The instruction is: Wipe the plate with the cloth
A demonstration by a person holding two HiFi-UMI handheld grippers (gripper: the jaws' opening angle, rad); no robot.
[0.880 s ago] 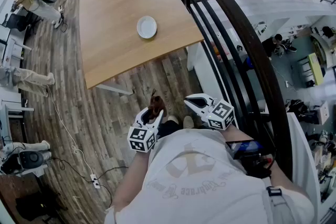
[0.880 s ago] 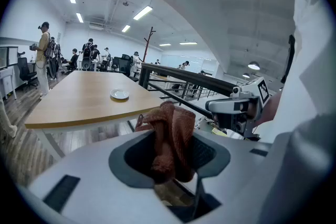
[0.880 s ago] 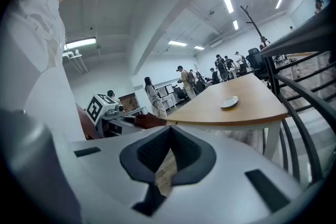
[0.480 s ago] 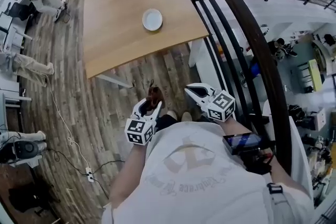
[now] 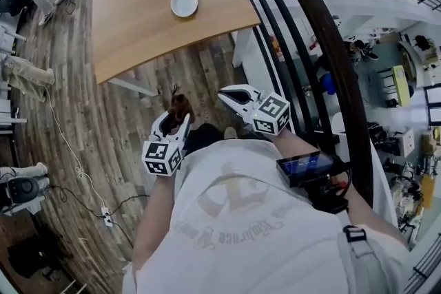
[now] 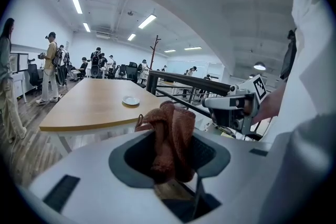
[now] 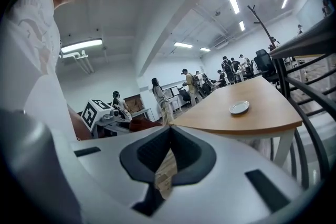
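A small white plate sits near the right edge of a wooden table, well ahead of me across the plank floor. It also shows far off as the plate in the left gripper view and as the plate in the right gripper view. My left gripper is held close to my chest, shut on a crumpled brown cloth. The cloth bunches up between the jaws. My right gripper hangs beside it, jaws together with nothing in them.
A dark curved railing runs along my right side, with a lower floor beyond it. People stand and sit at the far left. A cable trails over the floor to a power strip. A phone hangs at my chest.
The head view has swung, so the table and plate sit higher and further left. Both grippers stay in front of my chest, and the left one still holds the cloth.
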